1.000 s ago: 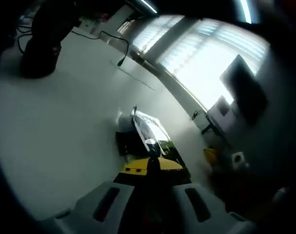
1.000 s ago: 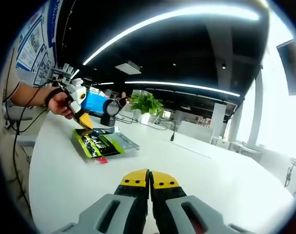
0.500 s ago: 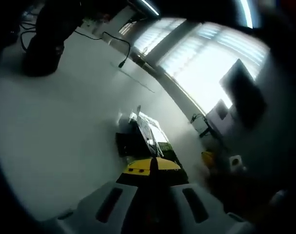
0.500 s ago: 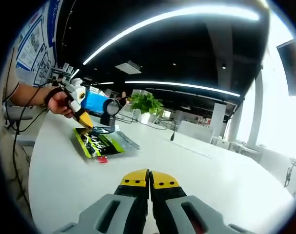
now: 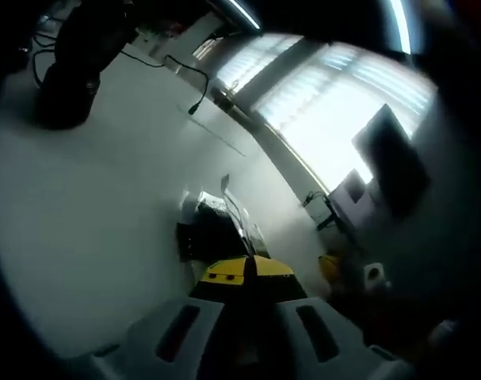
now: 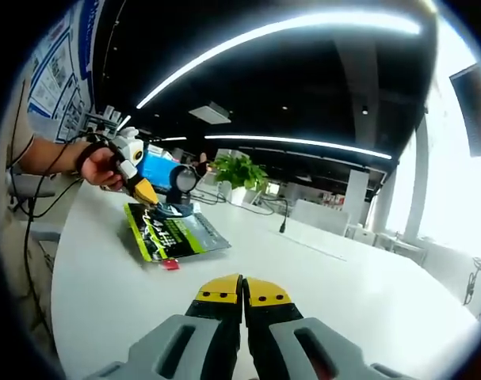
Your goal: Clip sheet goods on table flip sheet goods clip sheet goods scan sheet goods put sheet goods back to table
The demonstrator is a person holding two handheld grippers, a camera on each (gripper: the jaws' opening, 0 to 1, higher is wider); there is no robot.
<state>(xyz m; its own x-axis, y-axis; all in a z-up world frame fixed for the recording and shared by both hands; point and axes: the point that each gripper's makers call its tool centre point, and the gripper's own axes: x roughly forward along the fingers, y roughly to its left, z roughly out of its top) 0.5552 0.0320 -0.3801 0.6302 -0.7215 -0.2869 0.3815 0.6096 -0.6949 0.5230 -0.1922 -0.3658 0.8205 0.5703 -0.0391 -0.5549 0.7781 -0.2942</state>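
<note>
The green and black sheet goods (image 6: pixel 175 235) lie on a wide white counter (image 6: pixel 367 293), out past the right gripper (image 6: pixel 242 290), whose yellow-tipped fingers are pressed together with nothing between them. The left gripper (image 6: pixel 145 192), held in a person's hand (image 6: pixel 105 166), has its fingers pinching the pack's far edge; in the left gripper view its fingers (image 5: pixel 248 269) are closed on the pack (image 5: pixel 216 229). The room is a big office with long ceiling lights (image 6: pixel 280 32), a green plant (image 6: pixel 238 170), bright windows with blinds (image 5: pixel 335 119) and a black cable (image 5: pixel 185 75) on the counter.
</note>
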